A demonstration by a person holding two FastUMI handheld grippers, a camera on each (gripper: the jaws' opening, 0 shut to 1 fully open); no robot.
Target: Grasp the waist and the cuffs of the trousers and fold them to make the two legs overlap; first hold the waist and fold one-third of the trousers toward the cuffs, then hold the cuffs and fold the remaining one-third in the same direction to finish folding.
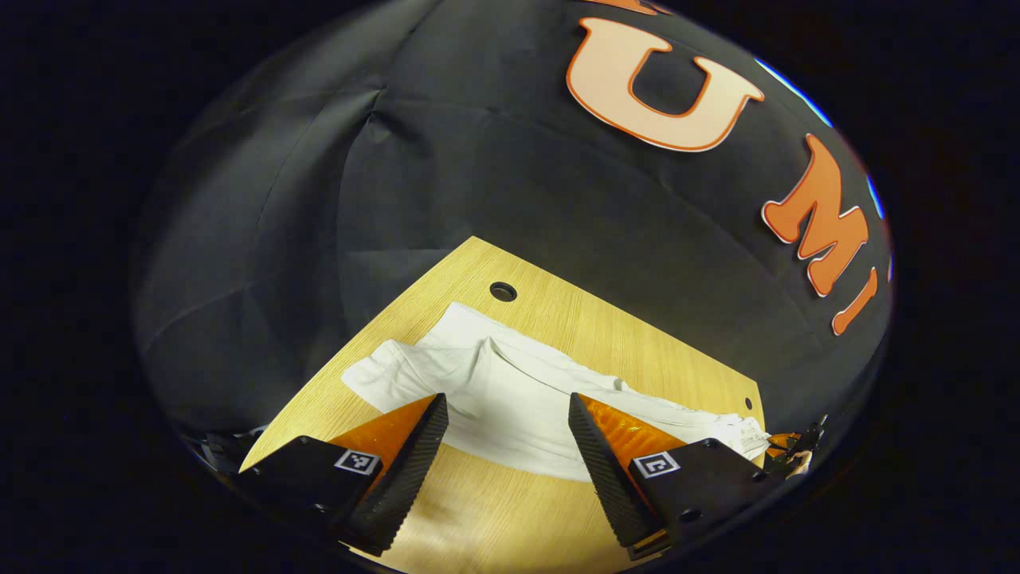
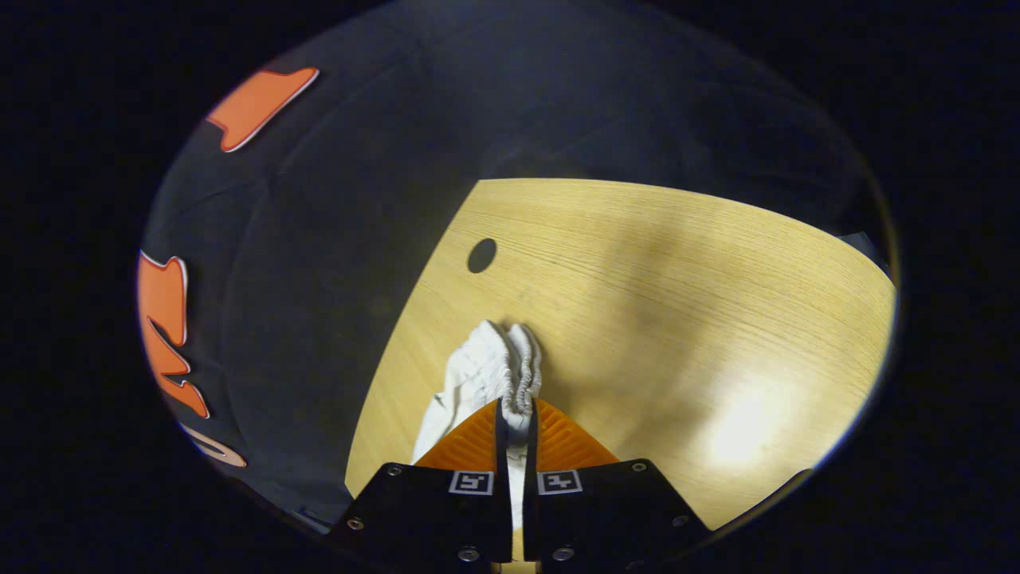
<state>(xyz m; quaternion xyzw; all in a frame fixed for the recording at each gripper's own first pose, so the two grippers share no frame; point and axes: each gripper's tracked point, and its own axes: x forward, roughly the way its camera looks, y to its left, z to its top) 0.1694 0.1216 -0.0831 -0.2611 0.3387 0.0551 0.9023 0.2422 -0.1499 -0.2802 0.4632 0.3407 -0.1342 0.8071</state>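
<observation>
Trousers (image 1: 510, 391): white, lying crumpled lengthwise on the wooden table (image 1: 621, 335), with a raised fold along the middle; the gathered elastic waist (image 2: 510, 363) is lifted off the tabletop at the right end.
Left gripper (image 1: 508, 426): released, fingers spread wide, poised over the near edge of the trousers at mid-length; no contact can be confirmed.
Right gripper (image 2: 515, 418): clenched on the waist, both fingers pressing the bunched elastic between them.
Table: light wood grain, one round hole (image 1: 503, 291) near its far edge, just beyond the cloth.
Surroundings: black cloth wall behind the table.
</observation>
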